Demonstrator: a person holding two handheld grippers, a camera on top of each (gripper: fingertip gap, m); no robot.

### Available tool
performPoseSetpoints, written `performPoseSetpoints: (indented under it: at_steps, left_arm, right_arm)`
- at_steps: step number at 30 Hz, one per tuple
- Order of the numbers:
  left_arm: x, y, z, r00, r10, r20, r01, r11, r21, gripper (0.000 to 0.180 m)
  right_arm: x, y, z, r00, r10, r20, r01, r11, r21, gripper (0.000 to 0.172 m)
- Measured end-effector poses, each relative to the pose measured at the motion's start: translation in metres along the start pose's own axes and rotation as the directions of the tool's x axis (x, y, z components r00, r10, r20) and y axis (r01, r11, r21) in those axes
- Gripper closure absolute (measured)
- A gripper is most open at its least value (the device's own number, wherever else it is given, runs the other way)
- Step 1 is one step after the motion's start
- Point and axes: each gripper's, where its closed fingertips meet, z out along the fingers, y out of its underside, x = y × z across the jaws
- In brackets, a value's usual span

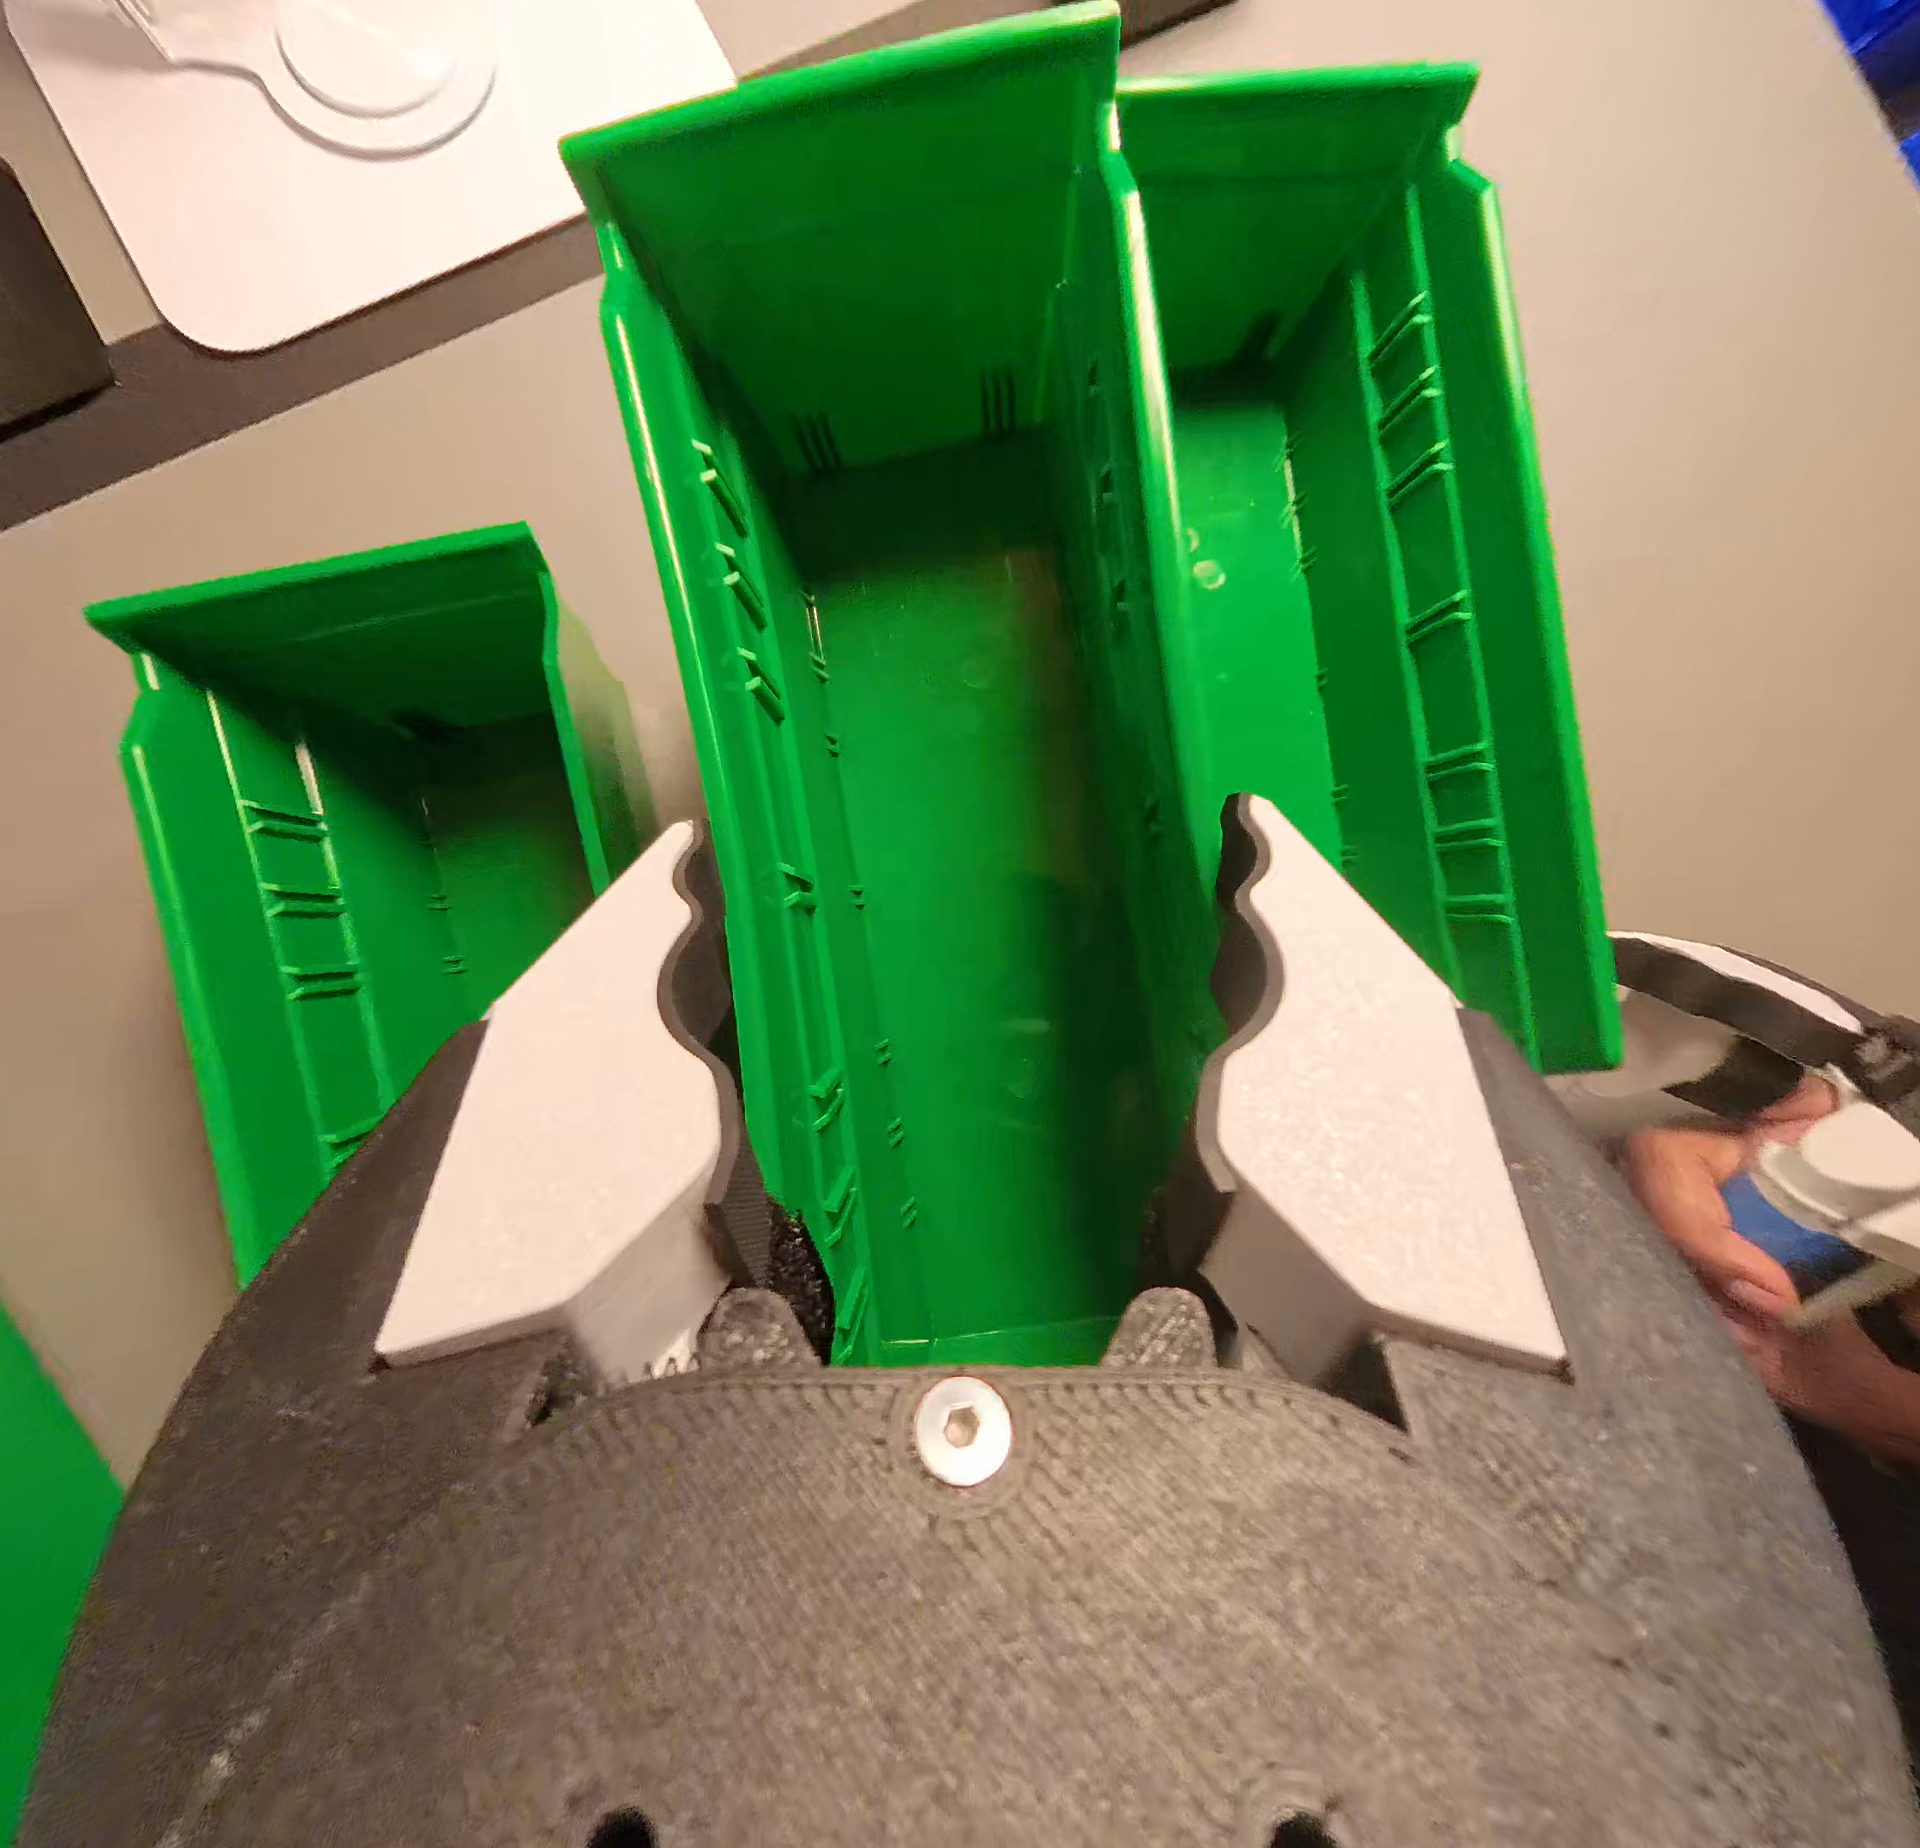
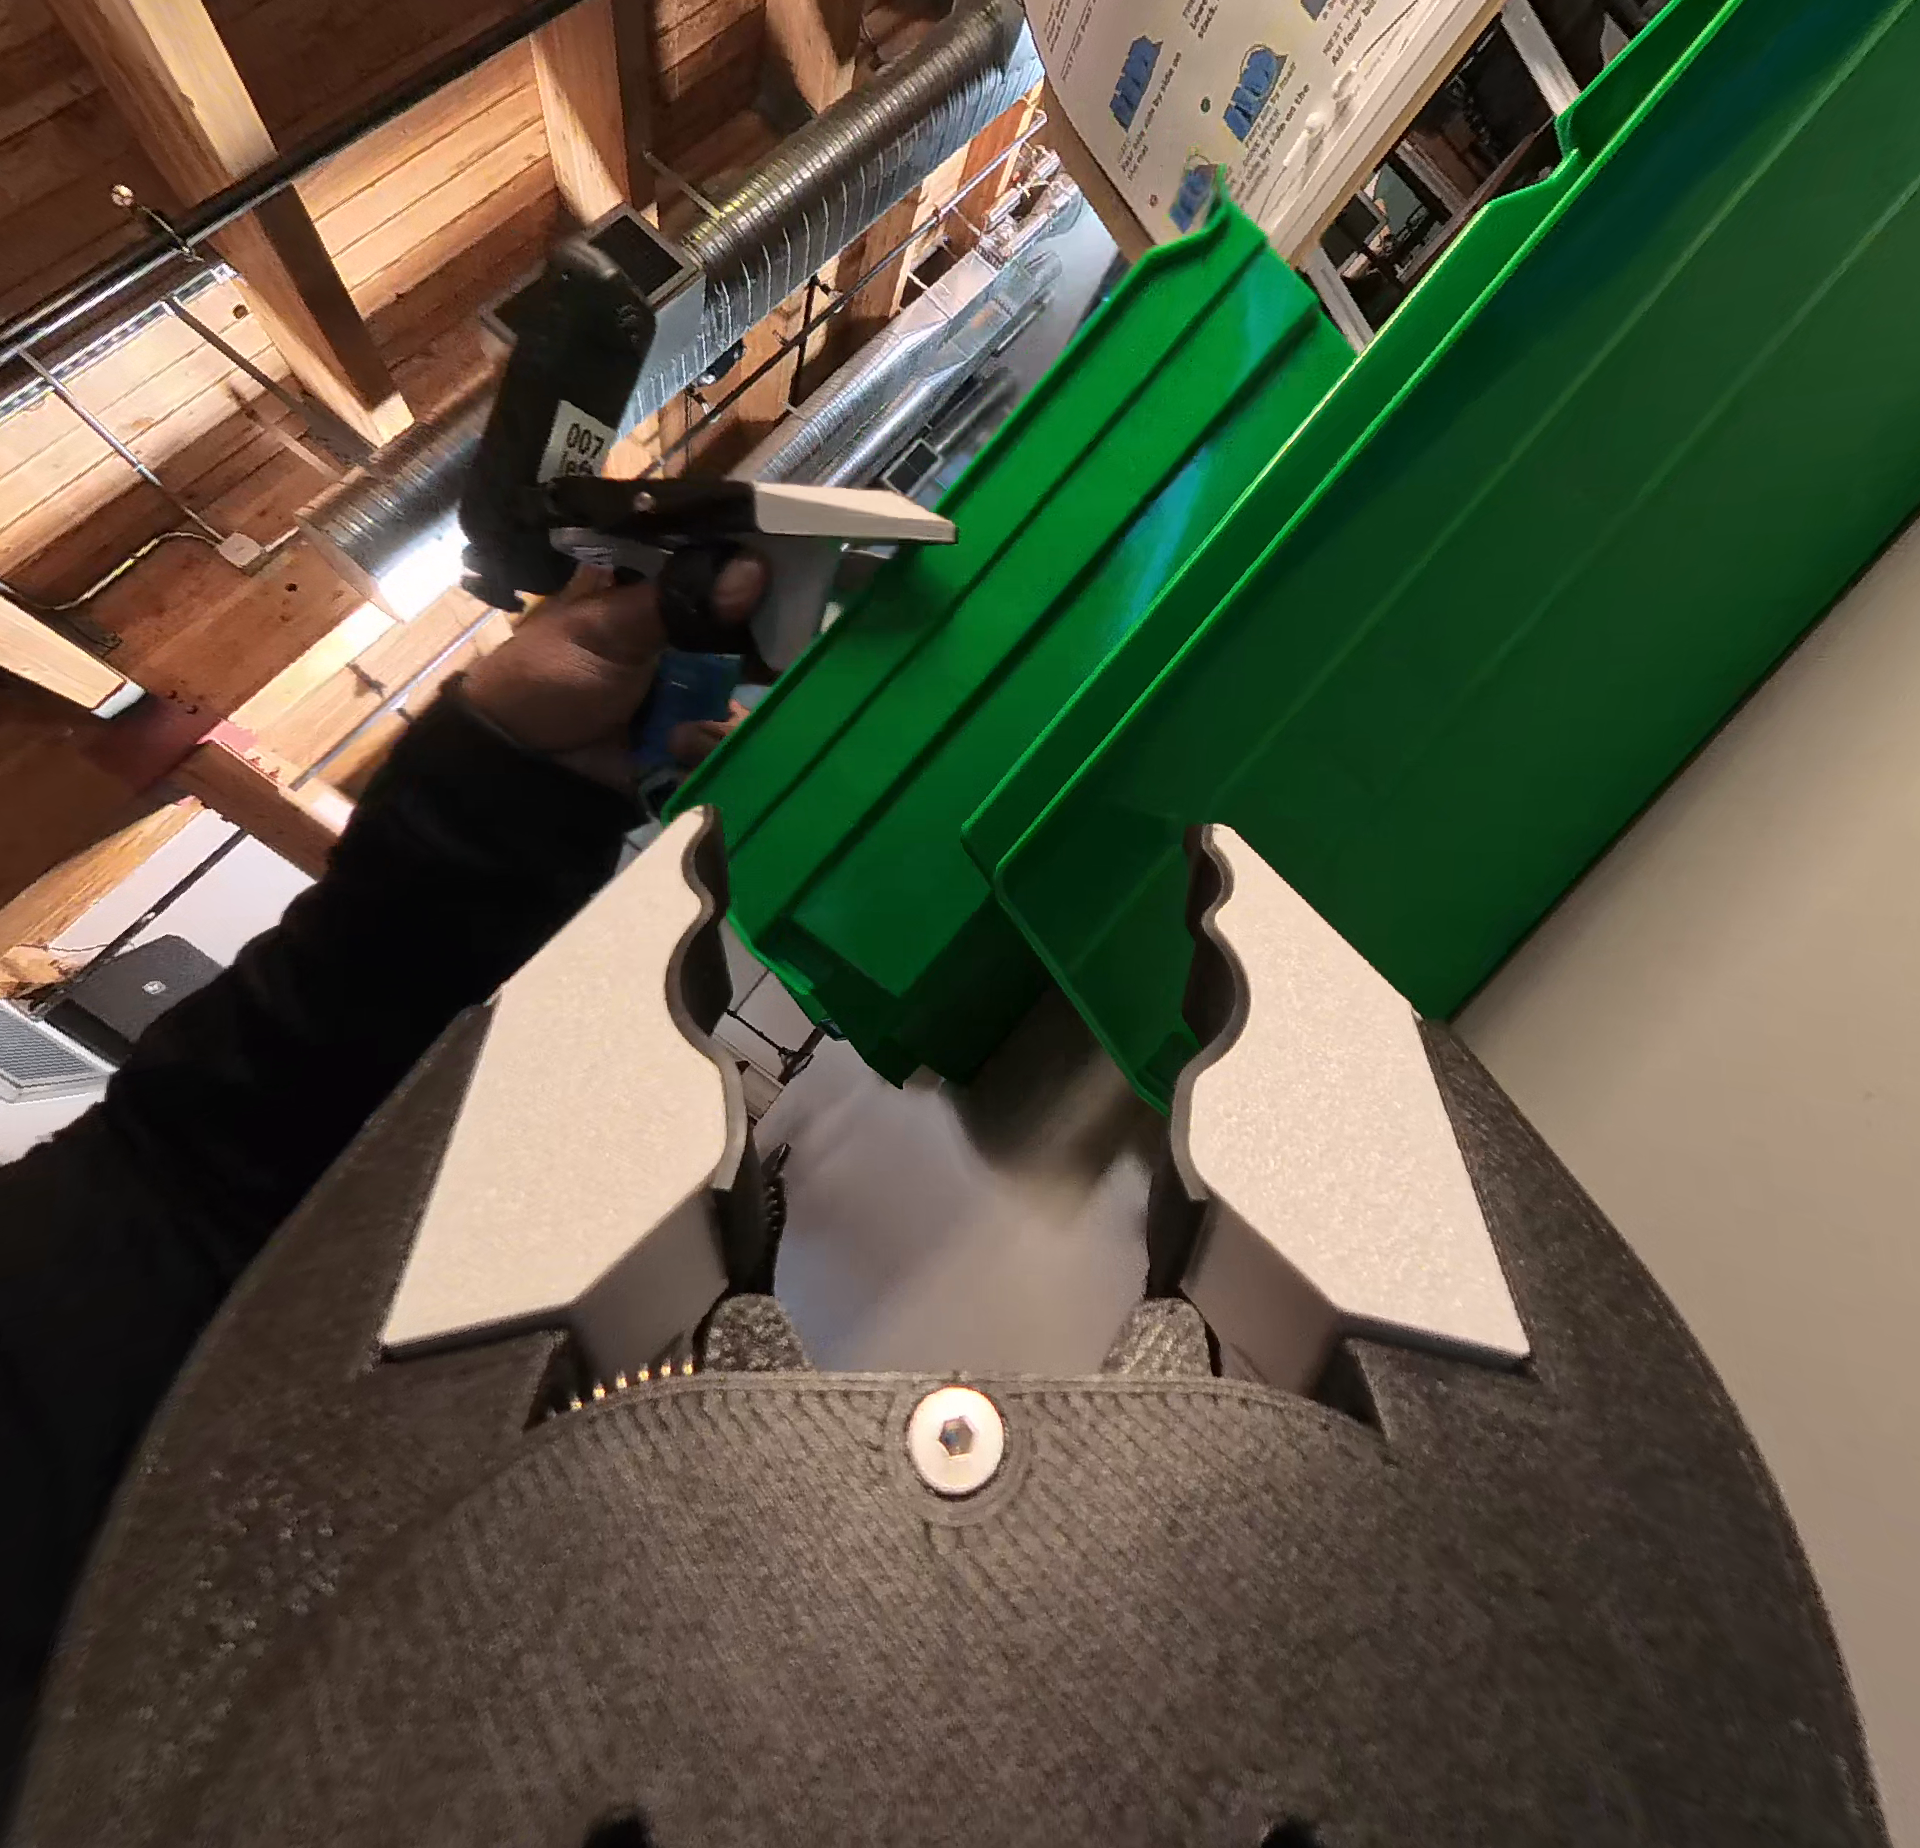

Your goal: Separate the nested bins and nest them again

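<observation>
Item: green bins, three plainly in view, open tops toward the left wrist camera.

Middle bin (image 1: 935,759): lifted and tilted, its near end lodged between the fingers of the left gripper (image 1: 966,967), its long axis running straight away from that gripper toward the far side. Both fingers (image 1: 582,1092) lie along its outer side walls, jaws spread wide, clasping the bin across its width.

Right bin (image 1: 1455,551): just beside the held one, on the table (image 1: 312,468), parallel to it.

Left bin (image 1: 343,842): apart, lower, on the table.

Right gripper (image 2: 956,967): jaws wide, holding nothing; bin ends lie just ahead of its tips, untouched.

Left hand: raised, gripper angled downward along the bin.

Judgement: the left hand is nearer; the coming move likely depends on keeping the held bin's axis lined up with the bin that receives it.
</observation>
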Motion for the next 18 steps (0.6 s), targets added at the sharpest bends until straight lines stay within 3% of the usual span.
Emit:
performPoseSetpoints:
  at_steps: [7,11,14,15,18]
  left_arm:
    - [-0.005,0.026,0.046,0.999,-0.018,0.044,0.018,1.000,-0.002,0.079]
    - [0.000,0.029,0.056,0.996,0.013,0.093,-0.018,0.998,0.052,0.071]
    - [0.008,0.022,0.048,0.996,0.014,0.090,-0.025,0.992,0.126,0.071]
    - [0.011,0.019,0.041,0.996,0.024,0.081,-0.037,0.987,0.158,0.064]
    - [0.025,0.016,0.004,0.999,0.027,-0.026,-0.019,0.961,0.276,0.058]
  right_arm:
    - [0.005,-0.002,-0.003,0.999,-0.023,-0.039,0.023,1.000,-0.006,0.082]
    - [0.008,0.000,-0.002,0.997,-0.039,-0.064,0.038,0.999,-0.019,0.083]
    - [0.009,0.002,-0.002,0.994,-0.062,-0.087,0.059,0.998,-0.033,0.083]
    - [0.010,0.002,-0.003,0.993,-0.074,-0.097,0.070,0.997,-0.038,0.082]
    - [0.014,0.001,-0.006,0.984,-0.116,-0.137,0.110,0.993,-0.052,0.082]
